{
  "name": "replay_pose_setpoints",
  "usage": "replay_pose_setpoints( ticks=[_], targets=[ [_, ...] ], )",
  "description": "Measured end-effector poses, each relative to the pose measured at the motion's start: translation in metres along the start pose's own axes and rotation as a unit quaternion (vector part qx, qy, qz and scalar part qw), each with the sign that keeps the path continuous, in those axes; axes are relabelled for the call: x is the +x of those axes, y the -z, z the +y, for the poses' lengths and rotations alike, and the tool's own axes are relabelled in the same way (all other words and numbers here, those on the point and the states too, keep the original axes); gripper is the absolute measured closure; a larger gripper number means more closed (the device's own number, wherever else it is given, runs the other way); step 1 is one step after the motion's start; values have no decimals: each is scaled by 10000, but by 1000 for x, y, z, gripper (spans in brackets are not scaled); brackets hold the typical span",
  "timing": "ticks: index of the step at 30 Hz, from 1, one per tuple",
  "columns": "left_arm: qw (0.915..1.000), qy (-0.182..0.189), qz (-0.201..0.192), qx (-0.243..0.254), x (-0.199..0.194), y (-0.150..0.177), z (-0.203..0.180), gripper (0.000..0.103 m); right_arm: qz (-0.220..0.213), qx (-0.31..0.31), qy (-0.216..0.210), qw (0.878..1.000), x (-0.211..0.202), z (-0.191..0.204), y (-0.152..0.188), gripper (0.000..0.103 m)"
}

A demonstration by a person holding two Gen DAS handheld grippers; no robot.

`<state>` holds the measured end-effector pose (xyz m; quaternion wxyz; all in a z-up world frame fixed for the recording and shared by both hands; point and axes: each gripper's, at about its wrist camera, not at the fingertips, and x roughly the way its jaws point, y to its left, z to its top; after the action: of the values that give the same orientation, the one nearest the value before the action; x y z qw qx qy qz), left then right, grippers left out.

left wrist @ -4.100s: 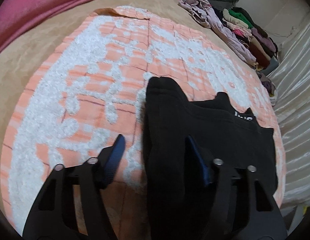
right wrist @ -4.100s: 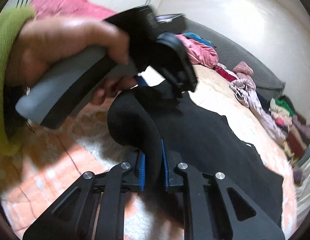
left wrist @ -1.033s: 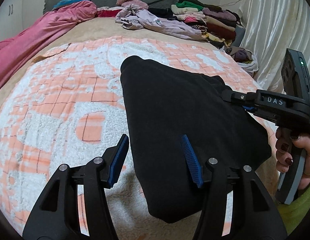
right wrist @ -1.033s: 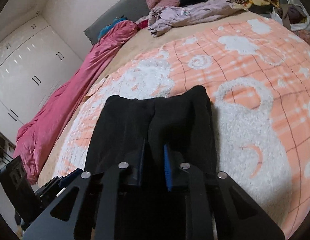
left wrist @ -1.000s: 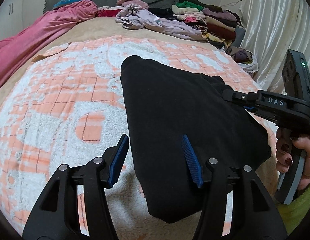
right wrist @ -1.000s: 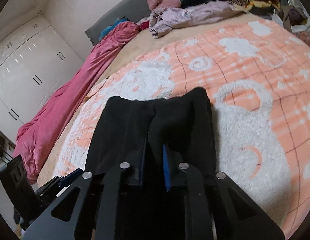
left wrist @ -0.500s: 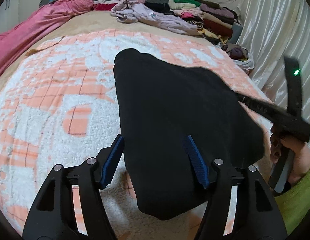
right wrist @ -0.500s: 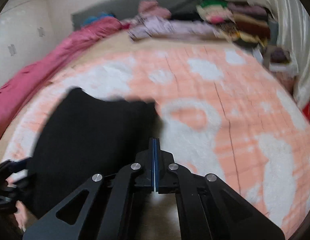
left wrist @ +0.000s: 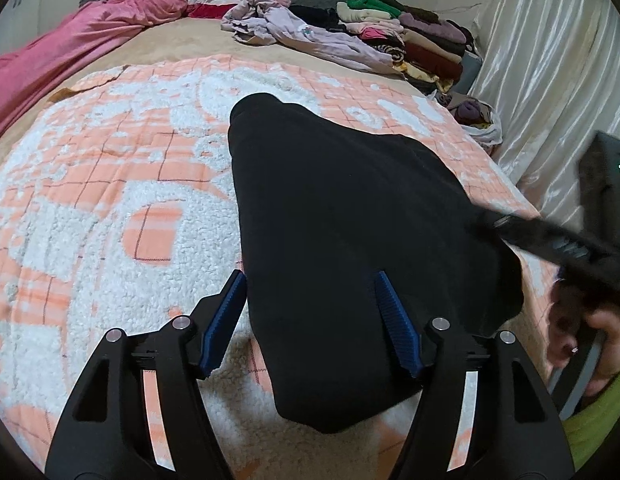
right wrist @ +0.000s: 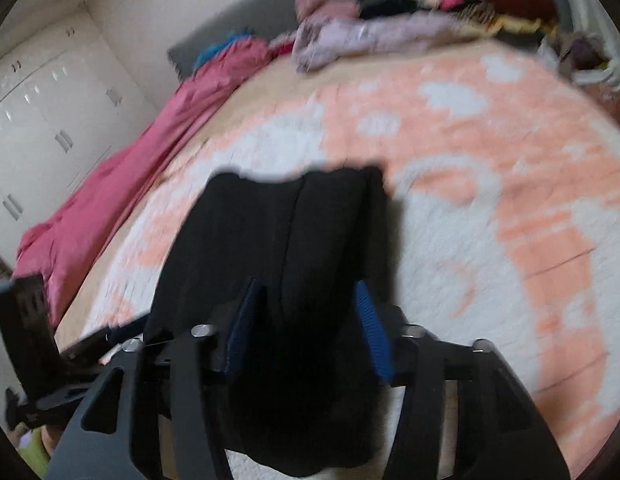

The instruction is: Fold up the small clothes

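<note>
Blanket [left wrist: 110, 200]: orange and white, fleecy, spread across the bed. Pink cover [left wrist: 70, 44]: lay bunched along its far left edge. Pile of clothes [left wrist: 390, 28]: heaped at the far right, beside the curtain [left wrist: 550, 80]. Black garment [left wrist: 342, 216]: folded, lay flat on the blanket's middle. Left claw [left wrist: 310, 320]: fingers spread wide, poised over the garment's near edge, gripping nothing. Right claw [right wrist: 306, 320]: fingers likewise parted, straddling the garment's other end; that view was blurred.
</note>
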<state>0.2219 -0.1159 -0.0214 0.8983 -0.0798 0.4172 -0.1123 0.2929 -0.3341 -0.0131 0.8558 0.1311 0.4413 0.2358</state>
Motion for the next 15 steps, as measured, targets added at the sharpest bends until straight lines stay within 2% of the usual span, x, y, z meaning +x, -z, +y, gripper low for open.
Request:
replay_pose_setpoints(
  ticks=[1,4,6,8,10,12,15],
  targets=[
    [10000,-1,-3,38,-2,0,-2,45,20,-96,-4,10000,3,2,2,90],
    [9999,28,-24,161,-7,2,-6,43,-339,-258,211,9989,-13,4,5,91],
    [9998,12,21,207,-5,4,-7,38,-297,-344,405,9981,-9,0,10,91],
    [9998,68,131,115,4,6,-5,36,-201,-427,590,9971,2,-3,19,89],
    [9998,92,172,65,8,8,-5,35,-225,-220,543,9980,9,-12,26,88],
    [9998,49,146,90,8,10,-5,35,-324,-50,480,9983,4,-15,27,85],
    [9998,43,150,86,5,10,-4,35,-397,-116,592,9974,-5,-7,29,80]
  ],
)
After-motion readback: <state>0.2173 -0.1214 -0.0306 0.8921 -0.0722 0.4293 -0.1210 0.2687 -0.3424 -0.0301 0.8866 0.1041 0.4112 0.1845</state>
